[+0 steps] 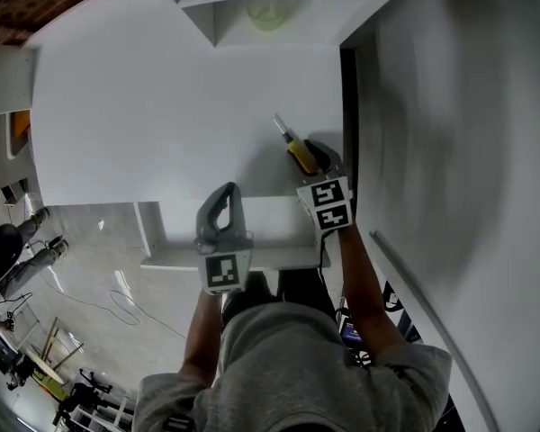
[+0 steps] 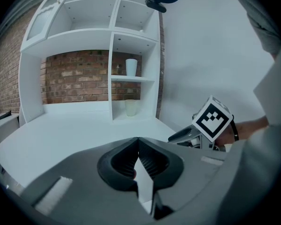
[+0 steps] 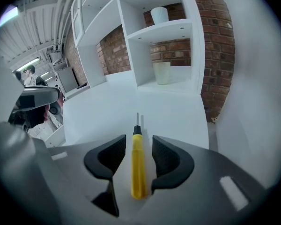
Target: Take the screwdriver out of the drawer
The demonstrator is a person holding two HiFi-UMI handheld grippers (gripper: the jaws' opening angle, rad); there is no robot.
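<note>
Screwdriver (image 3: 138, 165) first: its yellow handle lies flat on the white desktop (image 1: 162, 106) between my right gripper's (image 3: 138, 142) two jaws, the thin metal shaft poking out past their tips toward the upper middle of the right gripper view. I read that claw as open, since a strip of white shows on either side of the handle and neither dark ribbed pad touches it. In the head view the screwdriver (image 1: 297, 151) sits right of centre, just beside the white wall (image 1: 450, 106), its tip aimed toward the upper left, with the right gripper (image 1: 317, 158) directly behind it. So the tool is out on the desktop, above the white drawer (image 1: 279, 216) that stands pulled out along the desk's near edge at lower centre. My left gripper (image 1: 221, 201) hangs over that drawer, a little left of the right one and apart from the screwdriver. In the left gripper view its jaws meet at their tips with nothing between them, so the left gripper (image 2: 138, 149) is closed and empty. Beyond it I see a white shelf unit (image 2: 113, 46) against a brick wall (image 2: 75, 81), a white cup (image 2: 131, 67) on a shelf and a paler cup (image 2: 130, 108) on the desktop below it.
</note>
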